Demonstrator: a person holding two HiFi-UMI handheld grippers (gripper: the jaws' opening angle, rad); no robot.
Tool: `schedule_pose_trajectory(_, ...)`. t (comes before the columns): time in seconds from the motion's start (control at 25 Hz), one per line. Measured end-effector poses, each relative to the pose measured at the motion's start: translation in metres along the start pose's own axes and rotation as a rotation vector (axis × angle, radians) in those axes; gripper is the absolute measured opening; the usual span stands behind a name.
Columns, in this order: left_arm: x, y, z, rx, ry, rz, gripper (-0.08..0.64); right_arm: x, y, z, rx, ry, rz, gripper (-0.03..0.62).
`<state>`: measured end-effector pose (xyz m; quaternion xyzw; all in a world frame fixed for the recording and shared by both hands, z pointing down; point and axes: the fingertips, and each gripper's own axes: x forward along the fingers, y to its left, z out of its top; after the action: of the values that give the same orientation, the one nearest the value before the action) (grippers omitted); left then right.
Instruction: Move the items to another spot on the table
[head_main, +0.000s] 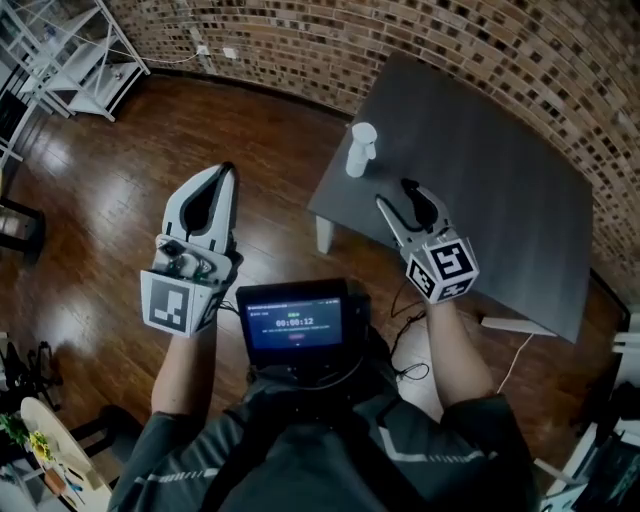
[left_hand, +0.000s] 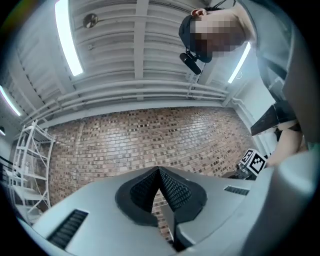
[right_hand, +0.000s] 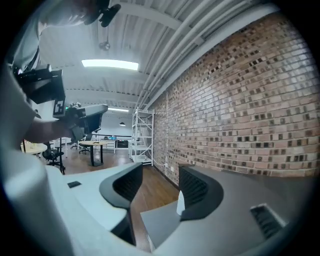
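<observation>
A white bottle (head_main: 360, 149) stands upright near the left corner of the dark grey table (head_main: 480, 180). My right gripper (head_main: 394, 196) hovers over the table's near edge, a little to the right of the bottle and closer to me. Its jaws stand apart with nothing between them. In the right gripper view the gripper (right_hand: 160, 171) looks past the table corner (right_hand: 159, 220), and a sliver of the bottle (right_hand: 180, 203) shows beside the right pad. My left gripper (head_main: 228, 170) is held over the wooden floor left of the table, jaws closed together (left_hand: 159, 172) and empty.
A small screen (head_main: 297, 325) sits on the person's chest between the grippers. A white shelf rack (head_main: 72, 50) stands at the far left by the curved brick wall (head_main: 400, 40). The table's white leg (head_main: 325, 234) rests on the wooden floor (head_main: 120, 190).
</observation>
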<state>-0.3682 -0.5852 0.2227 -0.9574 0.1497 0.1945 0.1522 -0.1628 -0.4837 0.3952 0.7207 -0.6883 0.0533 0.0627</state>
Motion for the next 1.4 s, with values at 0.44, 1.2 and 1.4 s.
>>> schedule_pose_trajectory(0.44, -0.028, -0.010, 0.035, -0.022, -0.001, 0.110, -0.005, -0.069, 0.031, 0.047, 0.017, -0.020, -0.052, 0.135)
schedule_pose_trajectory(1.2, -0.052, -0.062, -0.015, -0.154, 0.147, 0.146, -0.005, -0.109, 0.039, 0.033, 0.023, -0.009, -0.042, 0.003)
schedule_pose_trajectory(1.4, -0.051, -0.089, -0.022, -0.173, 0.177, 0.114, -0.005, -0.114, 0.034, 0.030, 0.024, -0.004, -0.041, 0.003)
